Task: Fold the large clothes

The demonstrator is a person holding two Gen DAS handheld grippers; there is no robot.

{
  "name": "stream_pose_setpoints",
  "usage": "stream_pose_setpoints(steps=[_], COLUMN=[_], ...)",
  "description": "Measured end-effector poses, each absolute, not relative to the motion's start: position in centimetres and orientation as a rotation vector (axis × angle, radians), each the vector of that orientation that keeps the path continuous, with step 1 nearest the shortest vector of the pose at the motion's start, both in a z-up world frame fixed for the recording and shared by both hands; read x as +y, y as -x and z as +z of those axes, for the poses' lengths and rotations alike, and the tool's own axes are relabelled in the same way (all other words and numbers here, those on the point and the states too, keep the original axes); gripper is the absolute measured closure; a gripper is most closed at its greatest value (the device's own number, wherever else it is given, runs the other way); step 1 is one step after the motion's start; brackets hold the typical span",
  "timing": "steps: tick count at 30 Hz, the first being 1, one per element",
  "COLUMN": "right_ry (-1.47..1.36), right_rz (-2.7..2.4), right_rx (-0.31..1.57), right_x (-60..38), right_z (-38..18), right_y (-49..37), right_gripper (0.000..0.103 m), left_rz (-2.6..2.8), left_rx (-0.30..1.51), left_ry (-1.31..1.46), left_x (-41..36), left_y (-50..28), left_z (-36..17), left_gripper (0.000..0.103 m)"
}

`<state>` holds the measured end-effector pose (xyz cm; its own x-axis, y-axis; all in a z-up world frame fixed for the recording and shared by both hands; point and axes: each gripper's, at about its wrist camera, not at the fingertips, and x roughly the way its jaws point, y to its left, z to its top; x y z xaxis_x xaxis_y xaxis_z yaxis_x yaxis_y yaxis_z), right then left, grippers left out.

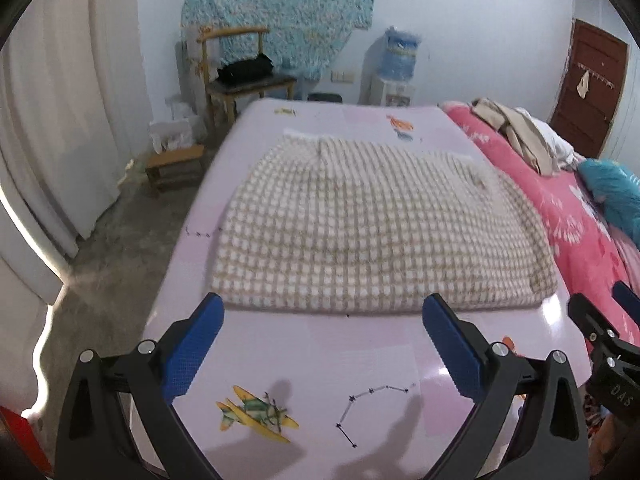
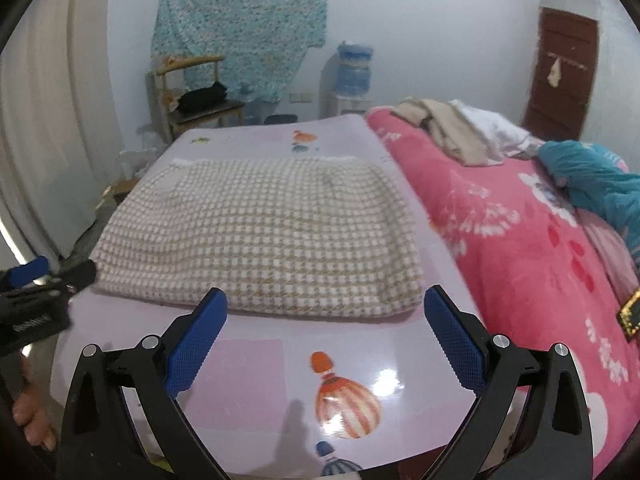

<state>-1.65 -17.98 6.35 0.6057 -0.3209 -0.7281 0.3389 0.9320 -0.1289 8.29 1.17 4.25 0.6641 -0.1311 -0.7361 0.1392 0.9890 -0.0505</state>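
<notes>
Both tools, left tool [image 1: 322, 322] and right tool [image 2: 326, 316], are hovering wide and empty before the folded beige-and-white checked knit garment [image 1: 372, 224] lying on the glossy pink desk [image 1: 360, 360], risking snagging and undoing its near fold.

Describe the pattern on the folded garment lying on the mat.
The folded garment has a small beige-and-white check; the right wrist view shows it best.
</notes>
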Motion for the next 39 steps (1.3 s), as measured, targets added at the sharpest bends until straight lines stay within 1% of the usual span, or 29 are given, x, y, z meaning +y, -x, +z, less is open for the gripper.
stream_pose_setpoints(steps=[5, 10, 39], right_ry=[-0.061, -0.070, -0.068], right_rz=[-0.371, -0.364, -0.367], right_rx=[0.913, 0.966, 1.018], right_x=[-18.6, -18.7, -18.2], right_z=[4.7, 3.5, 2.5], right_y=[0.5, 0.0, 0.0], right_gripper=[0.008, 0.008, 0.008], left_rz=[-0.113, -0.106, -0.127], left_rx=[0.901, 0.934, 0.963], left_ry=[-0.055, -0.075, -0.094], left_x=[0.2, -0.2, -0.8], left_y=[-8.6, -8.9, -9.0], left_z=[2.6, 1.6, 0.9], left_gripper=[0.005, 0.005, 0.005])
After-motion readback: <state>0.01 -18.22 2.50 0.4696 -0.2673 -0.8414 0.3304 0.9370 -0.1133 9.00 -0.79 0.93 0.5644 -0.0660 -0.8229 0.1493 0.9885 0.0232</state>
